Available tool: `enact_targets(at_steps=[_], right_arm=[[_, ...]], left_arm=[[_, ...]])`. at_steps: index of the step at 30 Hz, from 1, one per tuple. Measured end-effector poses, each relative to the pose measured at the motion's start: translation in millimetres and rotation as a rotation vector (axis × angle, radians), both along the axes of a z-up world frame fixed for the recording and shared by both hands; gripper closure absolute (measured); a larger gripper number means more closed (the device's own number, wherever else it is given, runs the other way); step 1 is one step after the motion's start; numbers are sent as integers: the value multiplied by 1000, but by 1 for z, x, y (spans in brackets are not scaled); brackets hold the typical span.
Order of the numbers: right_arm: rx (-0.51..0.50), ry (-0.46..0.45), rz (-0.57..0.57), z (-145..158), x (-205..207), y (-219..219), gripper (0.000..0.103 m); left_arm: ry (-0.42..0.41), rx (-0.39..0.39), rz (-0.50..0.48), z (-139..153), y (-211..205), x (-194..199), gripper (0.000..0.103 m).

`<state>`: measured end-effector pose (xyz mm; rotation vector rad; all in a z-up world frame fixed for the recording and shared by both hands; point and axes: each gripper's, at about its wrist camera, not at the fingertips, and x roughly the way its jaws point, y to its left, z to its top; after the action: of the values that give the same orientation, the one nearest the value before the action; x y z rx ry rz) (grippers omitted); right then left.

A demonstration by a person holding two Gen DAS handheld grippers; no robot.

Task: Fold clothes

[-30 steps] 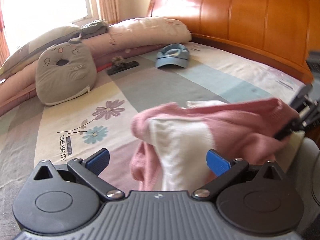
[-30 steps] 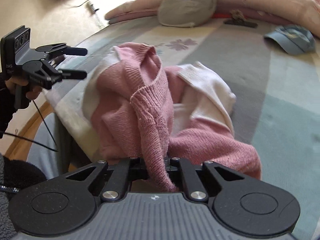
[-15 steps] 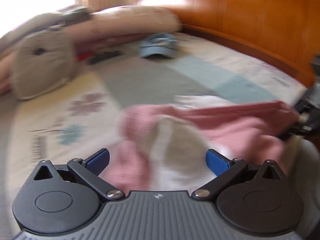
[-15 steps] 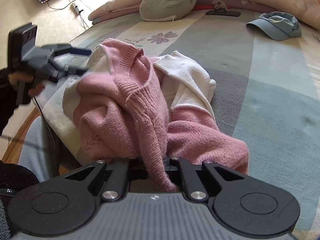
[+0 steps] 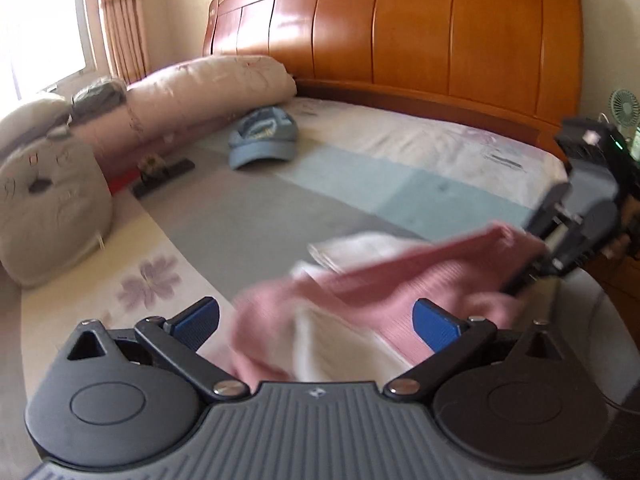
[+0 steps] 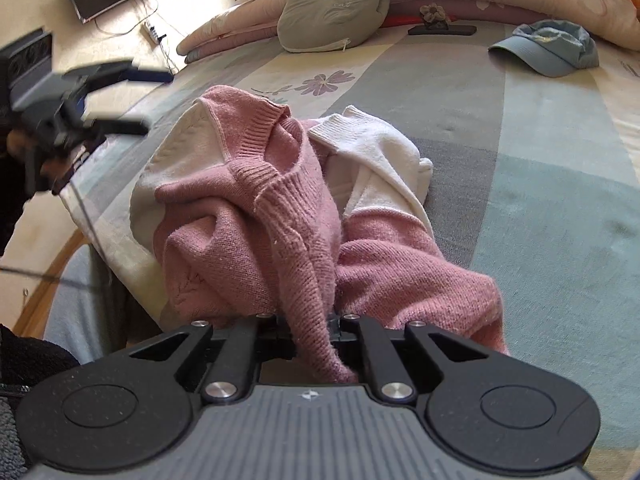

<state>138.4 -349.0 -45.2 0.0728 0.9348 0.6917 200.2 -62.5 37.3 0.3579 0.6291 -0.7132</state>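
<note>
A pink and white knitted sweater (image 6: 288,216) is seen bunched in a heap near the edge of a bed (image 6: 560,208), on a bedspread of grey, pale blue and cream blocks printed with flowers. A ribbed pink fold of the garment is clamped between the closed jaws of the right gripper (image 6: 316,326), and the knit is drawn up taut from the heap toward the fingers. The left gripper (image 5: 316,316) is held with its blue-padded fingers (image 5: 434,328) spread wide, nothing pressed between them; from its own camera the sweater is seen just beyond and between the pads, while from the right wrist camera it is shown poised apart from the garment, at the bed's edge, in a person's hand (image 6: 24,148). Farther up the bed, a blue cap (image 6: 548,50) is laid on the grey stripe, well apart from the sweater. A grey cat-face cushion (image 6: 332,4) is propped against a long rolled quilt (image 5: 208,84), and a small dark object is left beside them. A wooden headboard (image 5: 400,28) is seen behind.
</note>
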Motion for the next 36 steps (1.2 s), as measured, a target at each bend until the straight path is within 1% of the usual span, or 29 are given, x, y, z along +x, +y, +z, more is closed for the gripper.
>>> enact_targets(at_steps=[1,4,6,8,9,12,14,17,19,21,23,24,26,28,30,32,35,36], right_arm=[[8,2,-3,-1,0,-1,91],[19,5,-9,-2,-1,-2,91],[26,8,-15,-2,-1,-3,91],[30,7,-18,-3,-1,-3,91],[31,6,-18,-3,-1,-3,91],[38,5,-18,-5,-2,-3,91],[44,5,-19,-5,-2,-4,91],[45,-1,-22,-6,-4,-4,91],[34,-10,-18,-5,-7,-2,90],[19,-18,-5,-3,-9,1,88],[0,-32,9,1,-12,4,88],[-10,-41,17,4,-12,6,87],[-26,-59,30,9,-12,10,87],[-37,-72,41,13,-10,14,86],[-48,-83,46,16,-9,17,86],[-52,-87,44,15,-9,18,85],[-48,-82,42,11,-11,15,85],[-43,-77,40,10,-11,14,85]], left_arm=[[13,-4,-9,0,-3,13,1],[111,-11,-52,-17,-13,47,1],[187,3,-88,-32,-16,60,2],[259,6,-99,-43,-15,66,4],[297,-7,-100,-45,-13,67,5],[366,-68,-108,-40,-1,56,5],[392,-91,-144,-32,4,44,5],[439,-102,-223,-17,8,22,5],[439,-59,-292,-11,6,2,5],[406,16,-351,-8,-2,-16,5],[369,62,-374,-7,-8,-24,5],[354,66,-378,-6,-11,-23,5],[350,35,-354,-5,-13,-12,5],[377,-10,-306,-5,-16,2,5],[394,-17,-268,-5,-16,9,6],[410,-18,-260,-6,-11,5,7],[487,-67,-255,-15,3,-4,8],[515,-77,-235,-23,7,-5,8]])
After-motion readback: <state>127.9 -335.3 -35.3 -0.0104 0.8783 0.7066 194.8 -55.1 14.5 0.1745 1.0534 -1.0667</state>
